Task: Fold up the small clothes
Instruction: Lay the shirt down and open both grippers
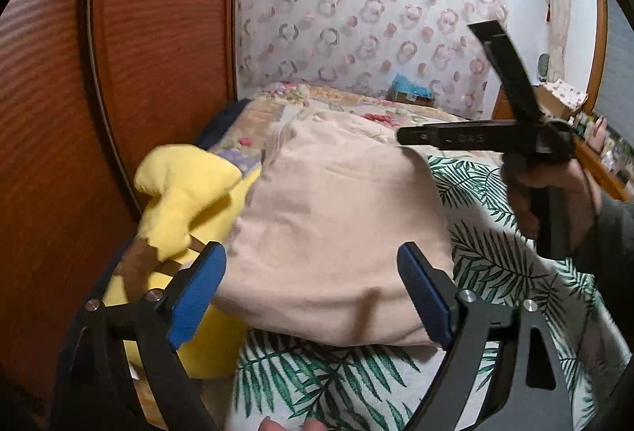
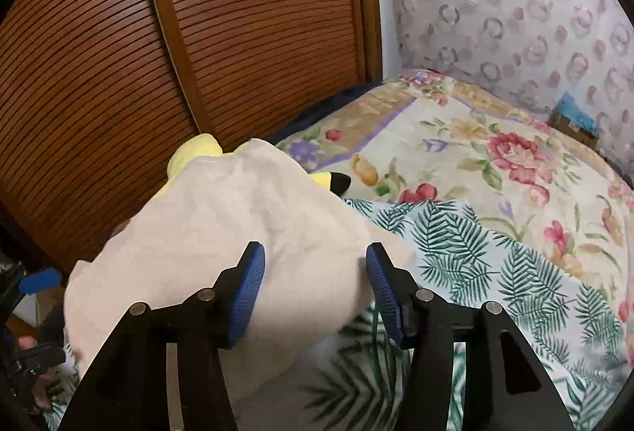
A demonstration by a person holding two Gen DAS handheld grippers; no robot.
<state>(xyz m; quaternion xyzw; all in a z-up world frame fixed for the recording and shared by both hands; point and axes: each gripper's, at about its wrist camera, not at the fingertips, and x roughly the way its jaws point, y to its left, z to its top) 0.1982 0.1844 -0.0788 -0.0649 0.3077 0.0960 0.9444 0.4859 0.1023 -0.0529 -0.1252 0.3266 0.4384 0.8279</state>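
A beige folded garment (image 1: 337, 232) lies on the bed, partly over a yellow plush toy (image 1: 186, 193). My left gripper (image 1: 315, 296) stands open at the garment's near edge, its blue pads wide apart and clear of the cloth. My right gripper (image 1: 438, 82), held in a hand (image 1: 554, 193), hovers above the garment's far right side with its fingers spread and nothing between them. In the right wrist view the right gripper (image 2: 315, 284) is open over the garment (image 2: 218, 232), whose cloth shows in the gap. One blue pad (image 2: 39, 280) of my left gripper shows at the left edge.
A leaf-print sheet (image 2: 495, 272) covers the near bed, and a floral quilt (image 2: 475, 153) lies beyond it. A slatted wooden panel (image 2: 198, 54) stands close on the left. A blue-topped box (image 1: 412, 90) sits by the patterned wall. The plush toy (image 2: 198, 149) peeks out behind the garment.
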